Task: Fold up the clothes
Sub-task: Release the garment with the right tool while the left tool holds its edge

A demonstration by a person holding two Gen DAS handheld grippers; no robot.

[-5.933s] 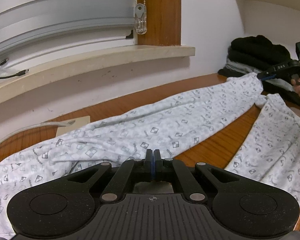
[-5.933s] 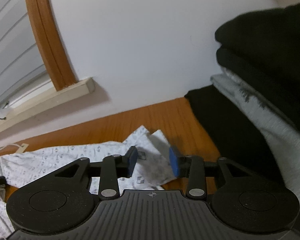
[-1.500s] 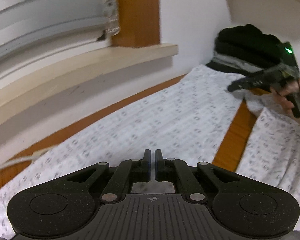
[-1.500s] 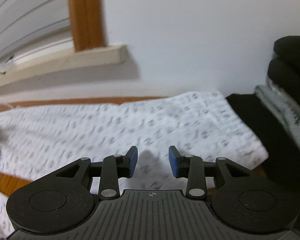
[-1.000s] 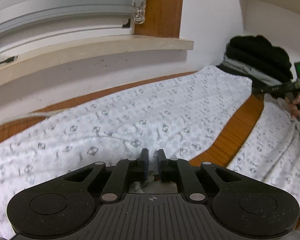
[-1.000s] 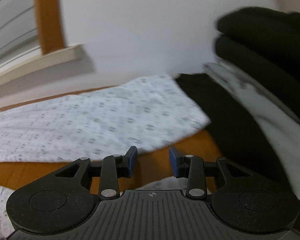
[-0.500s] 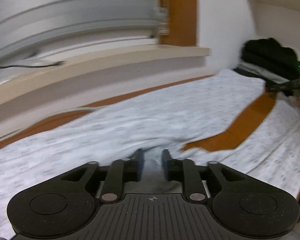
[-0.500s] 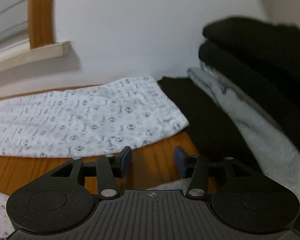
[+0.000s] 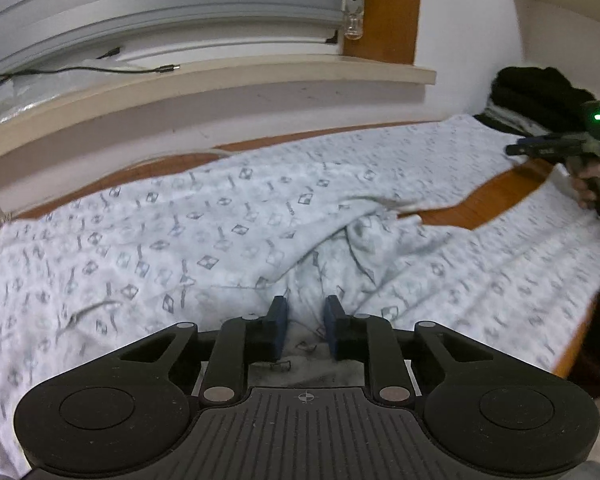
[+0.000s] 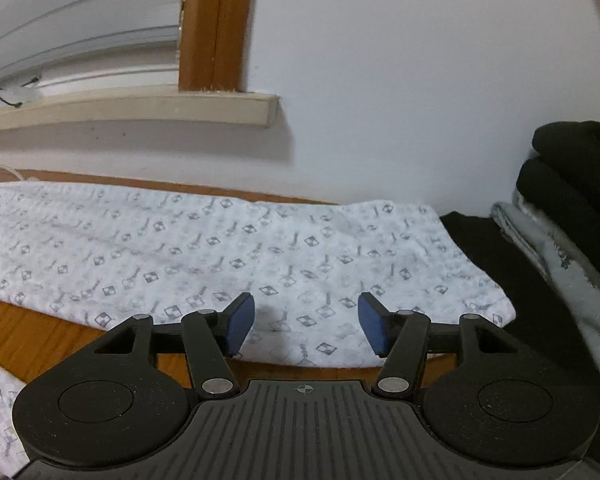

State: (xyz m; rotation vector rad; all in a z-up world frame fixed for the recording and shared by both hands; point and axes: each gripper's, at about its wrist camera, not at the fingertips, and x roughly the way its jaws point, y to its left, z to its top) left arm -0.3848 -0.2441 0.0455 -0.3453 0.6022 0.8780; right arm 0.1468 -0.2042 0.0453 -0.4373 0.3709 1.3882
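Note:
White patterned trousers lie spread flat on the wooden table, one leg along the back wall, the other toward the front right. My left gripper is open just above the crotch area, with cloth under the jaws but not pinched. My right gripper is open and empty, hovering over the far leg's end. It also shows in the left wrist view at the right.
A stack of folded black and grey clothes sits at the right end against the wall. A window sill with cables runs along the back. The table's front edge is at the right.
The left gripper has opened and let go of the trousers, which now lie flat. The right gripper has opened wider and moved left over the far leg's end.

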